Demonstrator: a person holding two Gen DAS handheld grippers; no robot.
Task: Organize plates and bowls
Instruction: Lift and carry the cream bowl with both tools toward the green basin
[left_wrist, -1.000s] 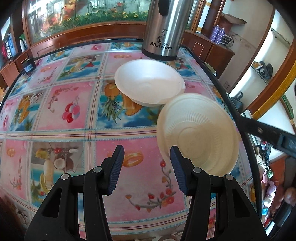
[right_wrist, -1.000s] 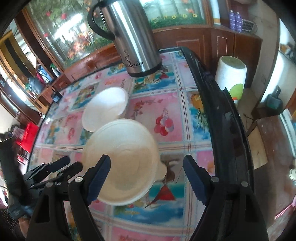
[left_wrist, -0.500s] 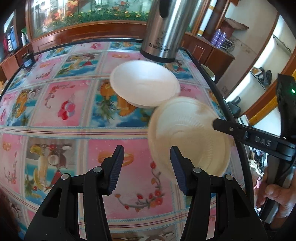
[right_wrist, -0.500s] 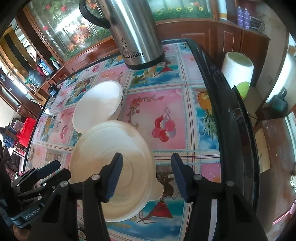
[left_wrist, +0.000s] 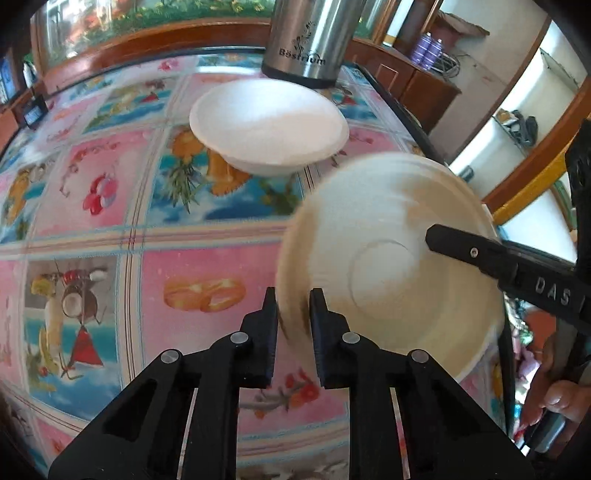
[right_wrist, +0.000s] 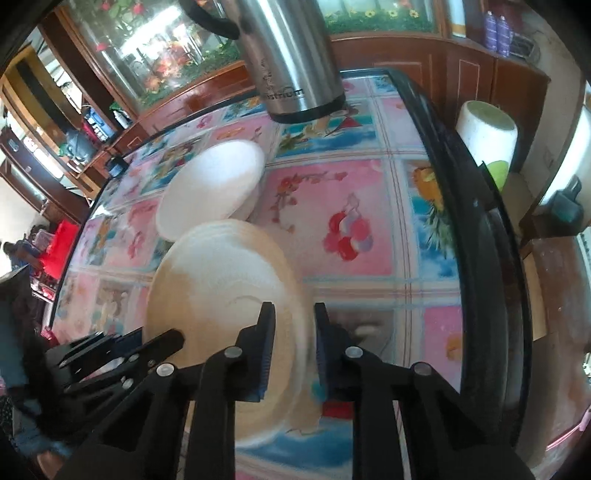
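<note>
While both hand-held grippers seemingly pinch the plate (left_wrist: 388, 258), bowl (left_wrist: 269, 125) and kettle (left_wrist: 314, 37) stand beyond.

On the steel flask (left_wrist: 312, 37) standing behind the white bowl (left_wrist: 269, 127) I read the brand "Bästrium" under a small scroll mark; from my right claw's camera the same word on the flask (right_wrist: 291, 62) was too blurred to spell. My right claw's finger (left_wrist: 517, 275), lying across the plate (left_wrist: 388, 266), bore raised letters "DAS", cut off beyond that.
</note>
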